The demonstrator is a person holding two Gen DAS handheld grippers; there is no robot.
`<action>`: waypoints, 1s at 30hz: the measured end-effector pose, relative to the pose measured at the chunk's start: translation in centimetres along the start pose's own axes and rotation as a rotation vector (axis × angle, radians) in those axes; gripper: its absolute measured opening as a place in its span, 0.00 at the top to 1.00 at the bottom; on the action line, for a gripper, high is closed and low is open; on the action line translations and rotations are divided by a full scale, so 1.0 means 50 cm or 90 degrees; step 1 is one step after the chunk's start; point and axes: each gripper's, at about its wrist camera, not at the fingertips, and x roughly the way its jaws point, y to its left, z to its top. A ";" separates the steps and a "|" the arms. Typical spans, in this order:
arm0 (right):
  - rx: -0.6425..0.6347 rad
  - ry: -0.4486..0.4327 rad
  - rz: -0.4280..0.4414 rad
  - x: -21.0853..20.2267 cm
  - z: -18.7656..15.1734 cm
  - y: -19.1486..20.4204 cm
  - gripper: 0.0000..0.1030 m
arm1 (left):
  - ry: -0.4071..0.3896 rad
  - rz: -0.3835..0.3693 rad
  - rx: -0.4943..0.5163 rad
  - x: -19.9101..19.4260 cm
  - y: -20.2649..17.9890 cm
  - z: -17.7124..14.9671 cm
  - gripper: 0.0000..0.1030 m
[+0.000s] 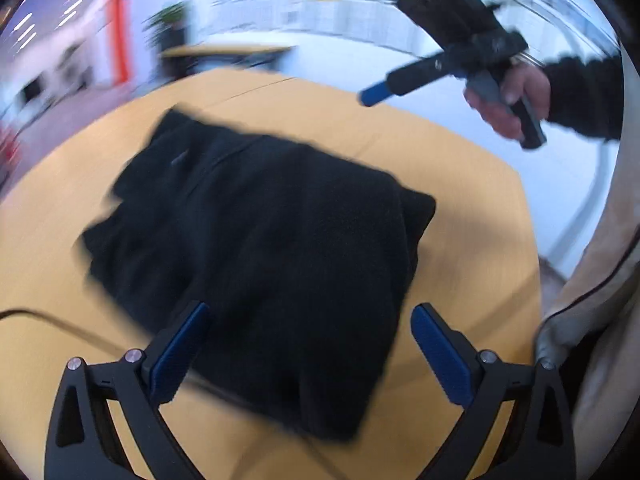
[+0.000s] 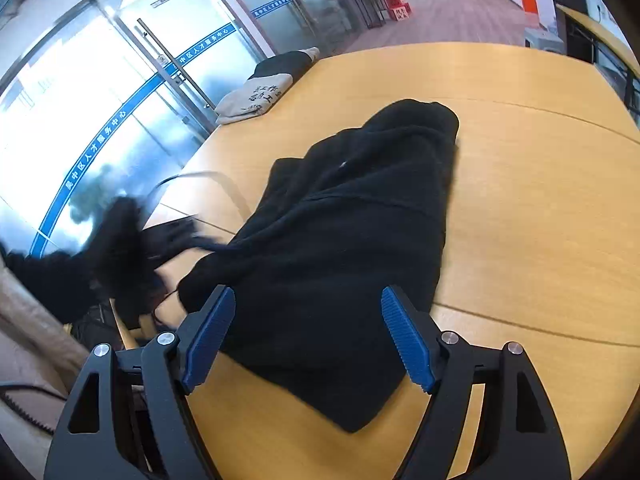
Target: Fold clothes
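Observation:
A black garment (image 1: pixel 256 224) lies folded into a rough rectangle on the yellow wooden table (image 1: pixel 460 168). It also shows in the right wrist view (image 2: pixel 352 240). My left gripper (image 1: pixel 310 312) is open and empty, hovering above the garment's near edge. My right gripper (image 2: pixel 308 296) is open and empty above the garment's near end. In the left wrist view the right gripper (image 1: pixel 372 96) is held in the air beyond the table's far right side. The left gripper shows blurred at the left of the right wrist view (image 2: pixel 128 240).
A folded pale garment with dark print (image 2: pixel 256 98) and a dark one behind it (image 2: pixel 284 62) lie at the table's far left corner. A black cable (image 1: pixel 60 320) runs across the table near me. Glass doors (image 2: pixel 120 100) stand beyond the table. My beige coat (image 1: pixel 592 300) is at right.

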 end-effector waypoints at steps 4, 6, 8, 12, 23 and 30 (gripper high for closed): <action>-0.020 0.013 0.005 0.026 0.001 -0.034 0.25 | 0.087 0.075 -0.201 -0.103 0.000 -0.114 0.01; -0.025 0.024 0.002 0.058 -0.002 -0.023 0.25 | 0.126 0.110 -0.285 -0.154 -0.015 -0.194 0.01; -0.027 0.034 0.000 0.098 0.005 -0.026 0.24 | 0.143 0.133 -0.363 -0.204 -0.038 -0.244 0.01; -0.025 0.065 -0.011 0.155 0.018 -0.068 0.23 | 0.133 0.161 -0.436 -0.243 -0.077 -0.255 0.01; 0.051 0.157 0.008 0.234 0.028 -0.182 0.15 | -0.006 -0.023 -0.641 -0.027 0.129 -0.101 0.01; 0.071 0.216 0.104 0.309 0.057 -0.217 0.05 | 0.000 -0.164 -0.717 0.093 0.176 -0.083 0.00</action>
